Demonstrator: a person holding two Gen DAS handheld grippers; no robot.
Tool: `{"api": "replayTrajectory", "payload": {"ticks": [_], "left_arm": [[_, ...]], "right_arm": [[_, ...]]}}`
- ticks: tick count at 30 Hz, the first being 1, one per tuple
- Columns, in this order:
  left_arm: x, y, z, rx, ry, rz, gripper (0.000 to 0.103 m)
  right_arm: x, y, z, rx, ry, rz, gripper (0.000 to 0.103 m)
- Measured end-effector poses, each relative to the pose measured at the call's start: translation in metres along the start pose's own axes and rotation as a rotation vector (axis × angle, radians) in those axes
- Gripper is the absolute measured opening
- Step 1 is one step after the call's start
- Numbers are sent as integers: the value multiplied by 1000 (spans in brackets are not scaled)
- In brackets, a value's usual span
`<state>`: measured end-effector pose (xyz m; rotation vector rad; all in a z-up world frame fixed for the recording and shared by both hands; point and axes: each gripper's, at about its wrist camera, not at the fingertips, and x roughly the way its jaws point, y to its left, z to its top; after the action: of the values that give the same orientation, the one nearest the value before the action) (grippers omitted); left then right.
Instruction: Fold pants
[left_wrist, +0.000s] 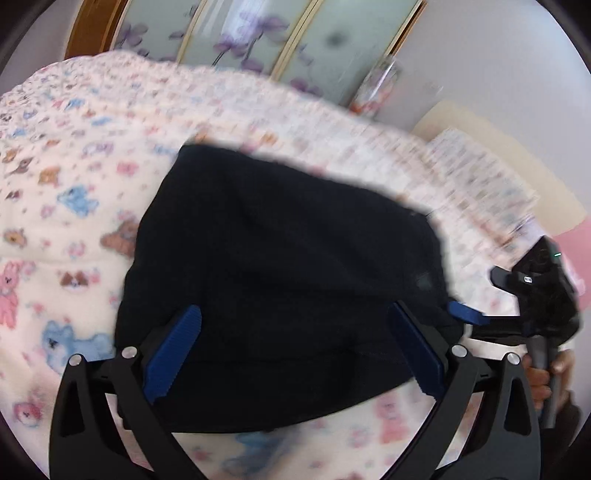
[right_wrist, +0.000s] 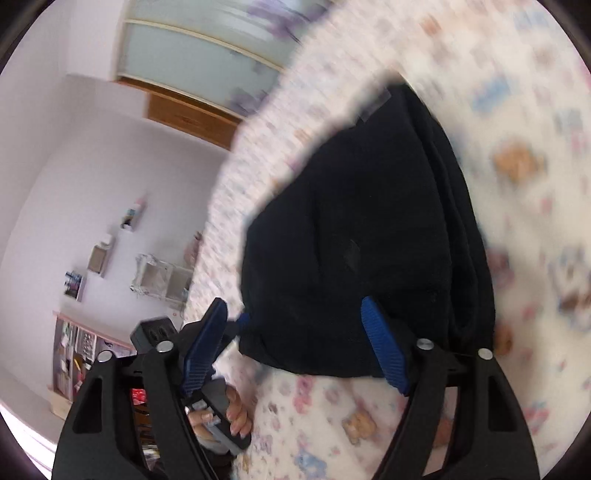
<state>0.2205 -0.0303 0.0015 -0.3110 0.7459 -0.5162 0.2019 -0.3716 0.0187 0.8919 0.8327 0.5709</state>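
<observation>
The black pants (left_wrist: 280, 240) lie as a folded, roughly rectangular bundle on a fleecy blanket (left_wrist: 66, 192) printed with cartoon animals. My left gripper (left_wrist: 295, 306) stands wide open over the bundle's near edge, its blue pads clear of the cloth. At the right edge of that view a hand (left_wrist: 539, 380) holds the right gripper, with one blue finger (left_wrist: 465, 313) at the pants' corner. In the right wrist view the pants (right_wrist: 351, 221) fill the middle. My right gripper (right_wrist: 293, 302) is open, and the bundle's near corner lies between its fingers. The picture is blurred.
Sliding wardrobe doors (left_wrist: 240, 37) with purple flowers stand behind the bed. A patterned pillow (left_wrist: 480, 177) lies at the right end. The right wrist view shows wall shelves (right_wrist: 99, 258), a hand (right_wrist: 232, 410) on the other gripper's handle, and the blanket (right_wrist: 517, 110) stretching right.
</observation>
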Motion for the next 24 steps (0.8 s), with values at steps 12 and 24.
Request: {"api": "replayTrajectory", "payload": {"ticks": [12, 24], "left_arm": [[42, 31, 22, -148, 81, 4, 101], [-33, -41, -18, 240, -87, 314, 101]], "right_arm": [[24, -41, 4, 98, -129, -14, 90], [-32, 24, -31, -106, -251, -191, 98]]}}
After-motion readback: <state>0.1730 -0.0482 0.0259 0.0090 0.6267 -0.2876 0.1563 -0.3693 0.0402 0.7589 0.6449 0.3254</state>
